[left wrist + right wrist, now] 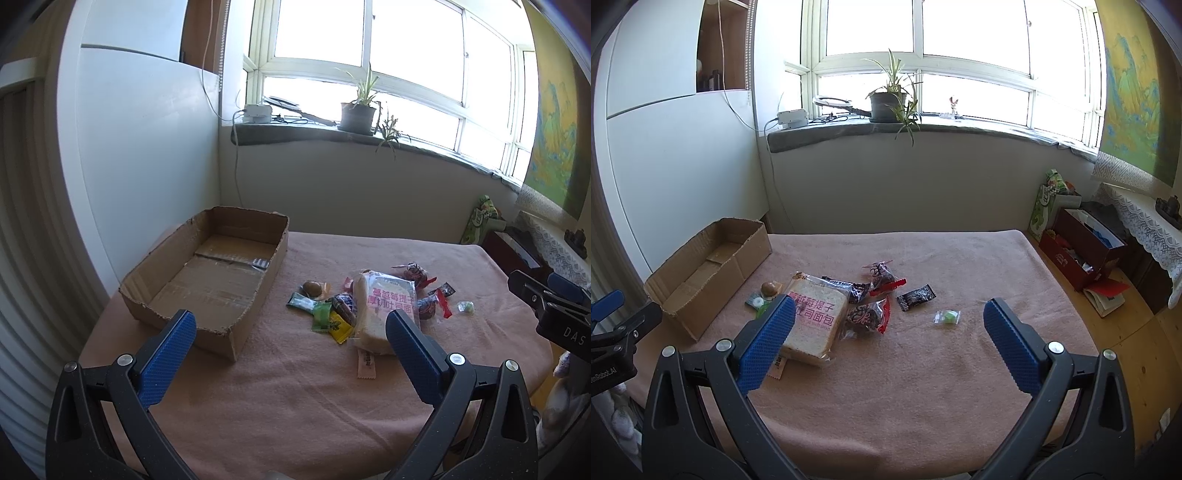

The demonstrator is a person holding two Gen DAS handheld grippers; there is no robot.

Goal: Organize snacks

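Left gripper (pixel 291 325) spread wide, blue pads apart, nothing between them, hovering over the near part of the pink blanket (pixel 295 398) that covers the table. Right gripper (pixel 888 315) likewise spread wide and empty, above the blanket at the near edge; its black frame also shows at 3 o'clock in the left wrist view. Nearest snack: a pale flat sachet (pixel 365 363) lying alone just in front of the pile. Bagged sliced bread (pixel 816 321) with pink print lies at the pile's middle, its near end partly hidden behind a blue pad in each view. At its 9 o'clock: yellow packet (pixel 339 326), green candy (pixel 320 314), teal wrapper (pixel 301 301), brown round sweet (pixel 313 287). At its 3 o'clock: dark packs with red ends (pixel 866 317), a small black packet (pixel 916 295), and, set apart from the rest, a clear-wrapped green candy (pixel 947 316). Cardboard box (pixel 210 273), open-topped with torn rim, sits at 10 o'clock from the pile, well apart from it, holding no snacks. Farther back: windowsill with potted plant (pixel 888 101) at 12 o'clock; red box (pixel 1082 251) on the floor at 2 o'clock.
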